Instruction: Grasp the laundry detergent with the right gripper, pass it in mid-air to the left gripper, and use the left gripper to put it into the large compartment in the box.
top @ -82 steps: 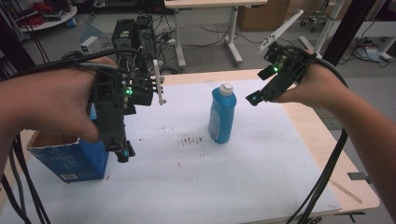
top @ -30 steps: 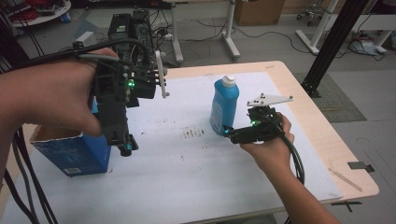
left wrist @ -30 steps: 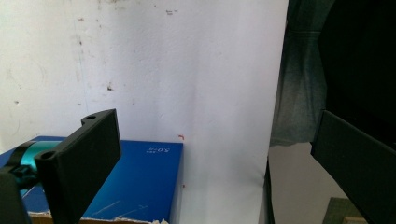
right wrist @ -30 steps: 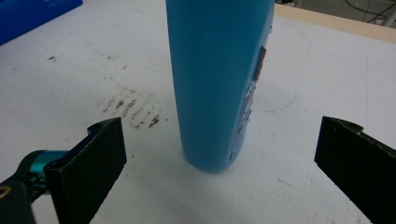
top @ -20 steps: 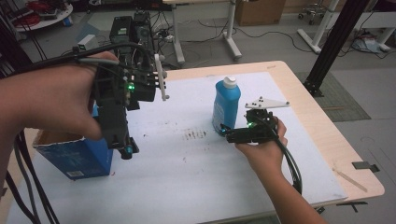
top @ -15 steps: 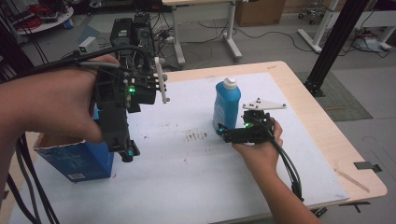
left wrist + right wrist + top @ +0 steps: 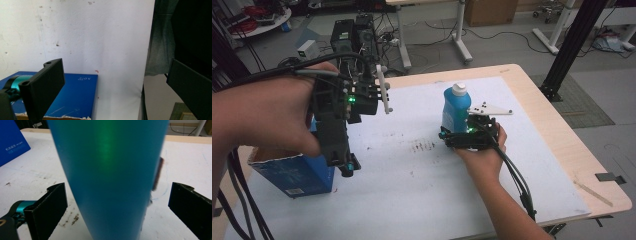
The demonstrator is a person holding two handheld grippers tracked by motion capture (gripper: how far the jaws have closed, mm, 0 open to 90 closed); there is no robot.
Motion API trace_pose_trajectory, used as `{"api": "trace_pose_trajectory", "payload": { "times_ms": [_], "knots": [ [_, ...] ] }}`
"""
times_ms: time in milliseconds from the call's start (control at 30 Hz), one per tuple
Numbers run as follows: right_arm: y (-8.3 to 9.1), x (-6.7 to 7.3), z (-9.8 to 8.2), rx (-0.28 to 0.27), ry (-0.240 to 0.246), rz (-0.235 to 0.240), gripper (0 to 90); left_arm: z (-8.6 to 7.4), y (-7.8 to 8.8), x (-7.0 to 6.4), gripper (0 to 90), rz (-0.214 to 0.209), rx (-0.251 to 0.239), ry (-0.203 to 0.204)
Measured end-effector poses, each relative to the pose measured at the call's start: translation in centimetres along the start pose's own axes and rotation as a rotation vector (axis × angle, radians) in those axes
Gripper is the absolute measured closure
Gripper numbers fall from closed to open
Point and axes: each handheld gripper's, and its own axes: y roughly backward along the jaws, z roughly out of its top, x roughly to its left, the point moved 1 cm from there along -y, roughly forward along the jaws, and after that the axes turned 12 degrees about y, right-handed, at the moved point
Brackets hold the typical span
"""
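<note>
A blue bottle (image 7: 455,111) with a white cap (image 7: 458,90) stands upright near the middle of the white-covered table (image 7: 562,150). My right gripper (image 7: 451,133) is low at the bottle's base, and its open jaws stand on either side of it. In the right gripper view the bottle (image 7: 110,175) sits between the right gripper's (image 7: 117,212) jaws with gaps on both sides. At the left, my left gripper (image 7: 347,167) hangs open and empty over a blue cardboard box (image 7: 294,172). The left gripper (image 7: 112,90) looks down on the box (image 7: 72,97) and the white sheet.
Dark smudges (image 7: 422,146) mark the white sheet (image 7: 412,200) beside the bottle. The box stands at the table's left front edge. A black post (image 7: 572,45) rises beyond the right corner, and electronics and cables (image 7: 357,30) lie on the floor behind.
My right gripper has come down from the far right to the table and slid in until its open jaws straddle the bottle's base. The left gripper has hardly moved.
</note>
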Motion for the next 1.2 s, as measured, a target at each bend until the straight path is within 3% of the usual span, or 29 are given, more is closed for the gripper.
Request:
{"api": "trace_pose_trajectory", "payload": {
  "times_ms": [333, 400, 633, 733, 1000, 1200],
  "knots": [
    [-0.74, 0.0, -0.11, -0.015, 0.003, -0.006, 7.0, -0.27, -0.13, 0.46, 1.7, 0.002, 0.012, 0.003],
    [-0.66, 0.02, -0.05, -0.027, 0.003, -0.005, 14.2, -0.25, -0.24, 0.49, 1.6, 0.0, 0.009, 0.008],
    [-0.84, -0.01, -0.17, -0.024, 0.015, -0.017, 17.6, -0.23, -0.5, 0.57, 1.7, -0.008, 0.014, 0.01],
    [-0.76, -0.06, -0.09, -0.04, 0.014, -0.018, 23.8, -0.33, -0.46, 0.73, 1.6, -0.007, 0.014, 0.013],
    [-0.88, 0.2, -0.09, -0.042, 0.017, -0.021, 25.4, -0.41, -0.48, 0.67, 1.6, -0.007, 0.018, 0.02],
    [-0.86, 0.21, 0.09, -0.048, 0.029, -0.037, 32.0, -0.43, -0.5, 0.79, 1.6, -0.006, 0.019, 0.02]
  ]
}}
